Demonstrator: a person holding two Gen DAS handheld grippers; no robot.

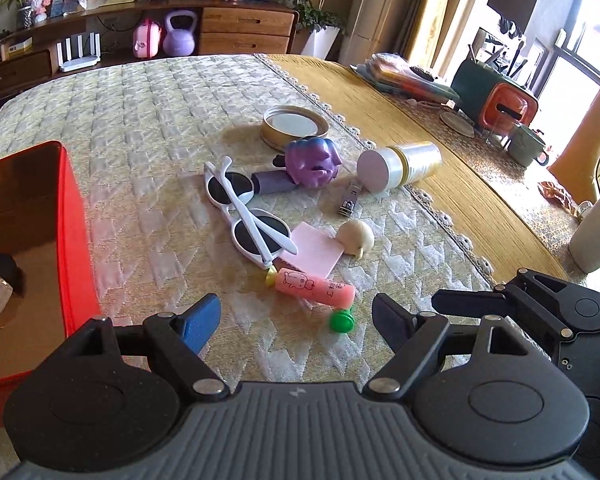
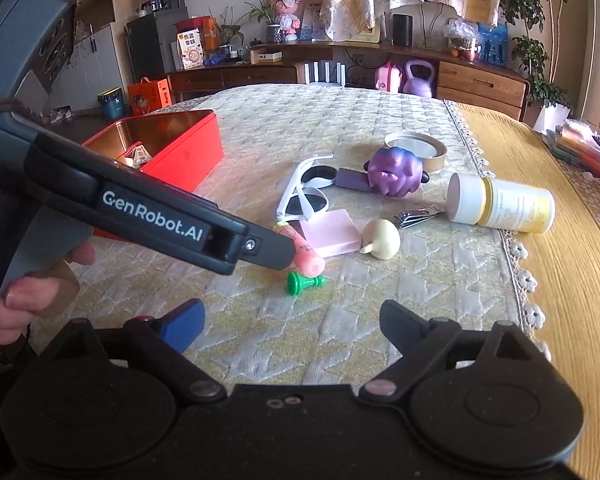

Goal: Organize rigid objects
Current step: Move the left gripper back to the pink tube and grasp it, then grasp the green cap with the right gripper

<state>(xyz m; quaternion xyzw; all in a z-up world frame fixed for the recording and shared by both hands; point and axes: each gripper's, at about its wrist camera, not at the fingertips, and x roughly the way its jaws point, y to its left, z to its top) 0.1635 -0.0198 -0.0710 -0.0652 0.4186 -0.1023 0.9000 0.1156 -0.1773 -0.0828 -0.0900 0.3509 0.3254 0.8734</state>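
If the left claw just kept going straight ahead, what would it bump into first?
Probably the green pawn, lying just ahead between the open fingers of the left gripper, with the pink tube right behind it. Depth is uncertain.

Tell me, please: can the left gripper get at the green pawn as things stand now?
Probably yes. The left gripper is open, and the green pawn lies on the quilt just ahead of its fingers. Only the pink tube lies close beside it.

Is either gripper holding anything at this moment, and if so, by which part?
Nothing is held. The left gripper and right gripper are both open and empty above the tablecloth; the pink tube and green pawn lie untouched.
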